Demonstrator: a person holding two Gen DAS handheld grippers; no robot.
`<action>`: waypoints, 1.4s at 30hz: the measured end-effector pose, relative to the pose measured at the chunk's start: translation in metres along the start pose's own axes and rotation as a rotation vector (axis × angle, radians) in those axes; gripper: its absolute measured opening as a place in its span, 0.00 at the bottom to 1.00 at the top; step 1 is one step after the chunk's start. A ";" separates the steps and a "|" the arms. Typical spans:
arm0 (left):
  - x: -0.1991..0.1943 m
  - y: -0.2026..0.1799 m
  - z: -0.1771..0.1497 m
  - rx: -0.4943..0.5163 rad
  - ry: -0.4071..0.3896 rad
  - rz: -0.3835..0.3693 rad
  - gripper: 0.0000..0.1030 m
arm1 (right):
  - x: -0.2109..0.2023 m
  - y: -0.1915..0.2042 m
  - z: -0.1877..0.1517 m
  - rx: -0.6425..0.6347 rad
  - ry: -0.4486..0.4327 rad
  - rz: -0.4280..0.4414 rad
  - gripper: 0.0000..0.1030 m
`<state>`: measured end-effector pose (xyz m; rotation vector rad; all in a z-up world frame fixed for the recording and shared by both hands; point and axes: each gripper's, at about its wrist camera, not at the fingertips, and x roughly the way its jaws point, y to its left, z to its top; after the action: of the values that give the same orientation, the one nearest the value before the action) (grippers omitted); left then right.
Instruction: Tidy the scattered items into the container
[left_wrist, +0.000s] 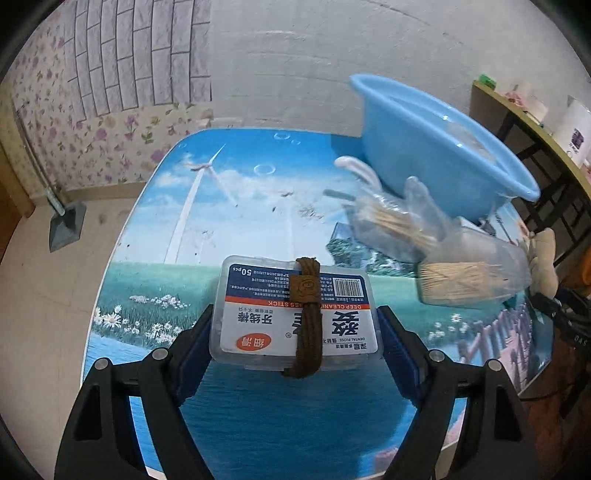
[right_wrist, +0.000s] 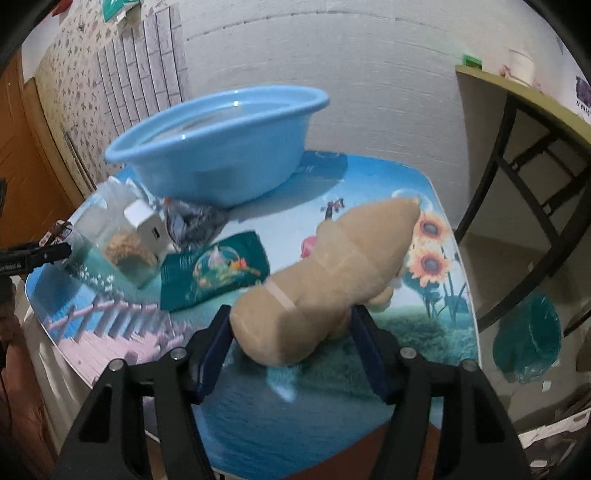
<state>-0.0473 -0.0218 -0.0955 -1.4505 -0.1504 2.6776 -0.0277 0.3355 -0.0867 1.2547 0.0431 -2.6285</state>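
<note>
My left gripper (left_wrist: 295, 328) is shut on a clear dental floss box (left_wrist: 295, 314) with a brown cord loop (left_wrist: 306, 321) lying over it, held above the table. My right gripper (right_wrist: 291, 332) is shut on a beige plush toy (right_wrist: 332, 280), lifted over the table. The light blue basin (left_wrist: 436, 147) stands at the table's far side; it also shows in the right wrist view (right_wrist: 218, 147). Beside it lie a clear toothpick jar (left_wrist: 469, 277), a bag of toothpicks (left_wrist: 391, 221), a white box (right_wrist: 147, 225), a dark crumpled bag (right_wrist: 192, 221) and a green packet (right_wrist: 218, 269).
The table (left_wrist: 221, 206) carries a printed landscape cover. A wooden shelf (right_wrist: 524, 122) with dark legs stands to the right. A green bin (right_wrist: 532, 332) sits on the floor below it. A grey dustpan (left_wrist: 66, 225) stands by the floral wall.
</note>
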 end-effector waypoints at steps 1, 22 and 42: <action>0.001 0.001 -0.001 -0.004 0.006 0.001 0.80 | 0.004 -0.002 -0.003 0.025 0.015 -0.007 0.74; 0.012 -0.009 0.001 0.066 -0.006 0.048 0.89 | 0.039 -0.005 0.016 0.016 -0.035 -0.087 1.00; 0.012 -0.012 -0.001 0.082 -0.006 0.074 0.91 | 0.039 -0.003 0.016 0.015 -0.045 -0.089 1.00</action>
<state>-0.0522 -0.0088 -0.1045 -1.4512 0.0126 2.7114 -0.0646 0.3287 -0.1072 1.2243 0.0740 -2.7369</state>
